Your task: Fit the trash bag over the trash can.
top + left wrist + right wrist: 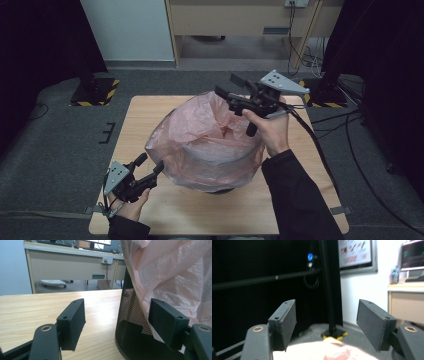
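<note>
Apparently mid-lining, the bin (pixel 220 186) with its pink bag (pixel 200 135) stood just right of the left gripper (pixel 148 166), jaws apart, and below the empty, open right gripper (pixel 229 86), which next needed the bag's rim.

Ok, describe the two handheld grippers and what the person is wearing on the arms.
Both the left gripper and the right gripper are black, each with two flat, rectangular fingers bearing small screw holes. A grey three-cornered plate sits on top of each, and a black cable trails from the right one. The person wears dark long sleeves.
</note>
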A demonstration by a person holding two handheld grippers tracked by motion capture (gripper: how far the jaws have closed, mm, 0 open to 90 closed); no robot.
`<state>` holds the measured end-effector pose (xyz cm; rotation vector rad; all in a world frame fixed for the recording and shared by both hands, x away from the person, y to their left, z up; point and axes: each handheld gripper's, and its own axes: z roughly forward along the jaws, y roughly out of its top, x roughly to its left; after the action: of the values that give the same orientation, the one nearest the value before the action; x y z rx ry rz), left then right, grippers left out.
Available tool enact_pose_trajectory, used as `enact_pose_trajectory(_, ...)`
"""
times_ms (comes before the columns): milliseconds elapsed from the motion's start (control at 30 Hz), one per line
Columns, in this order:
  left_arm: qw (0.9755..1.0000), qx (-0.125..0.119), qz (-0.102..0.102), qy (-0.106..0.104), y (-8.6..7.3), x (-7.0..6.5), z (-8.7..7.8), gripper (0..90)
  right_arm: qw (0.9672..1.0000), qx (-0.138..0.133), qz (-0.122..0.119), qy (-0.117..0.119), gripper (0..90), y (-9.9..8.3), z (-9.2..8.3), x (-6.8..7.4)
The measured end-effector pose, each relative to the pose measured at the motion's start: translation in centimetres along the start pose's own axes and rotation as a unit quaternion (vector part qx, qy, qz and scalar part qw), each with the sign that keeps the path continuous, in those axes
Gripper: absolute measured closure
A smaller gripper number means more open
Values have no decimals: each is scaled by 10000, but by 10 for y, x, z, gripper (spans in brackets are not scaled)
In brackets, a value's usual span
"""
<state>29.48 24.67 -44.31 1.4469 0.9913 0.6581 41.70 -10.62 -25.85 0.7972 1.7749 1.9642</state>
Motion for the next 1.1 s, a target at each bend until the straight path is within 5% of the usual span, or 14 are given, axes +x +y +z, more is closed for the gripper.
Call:
enact_pose_trajectory(100,10000,48,-6,-8,-1,0,1,294,9993,381,6,-51,367,-13,15,3)
enact_pose_trajectory(267,9999,159,35,-23,-3,0,6,303,9927,1204,-51,-86,364,-38,35,6)
enact_pose_trajectory(367,9996,276,88,-35,-5,-1,11,310,9850,1711,-169,-161,315,-52,45,7)
enact_pose_trajectory(467,9993,351,96,-34,-7,-1,14,314,9737,2257,-213,-212,263,-65,52,6)
enact_pose_trajectory(733,9988,460,163,-72,-9,-2,17,320,9544,2945,-364,-321,117,-79,63,3)
enact_pose_trajectory(1000,9993,368,-7,-97,-9,2,20,322,9476,3163,-320,-306,132,-84,67,2)
enact_pose_trajectory(1033,9993,349,-30,-89,-9,3,20,322,9486,3130,-337,-329,162,-81,66,3)
enact_pose_trajectory(1100,9994,317,-68,-79,-8,4,20,323,9578,2827,-405,-335,203,-75,62,3)
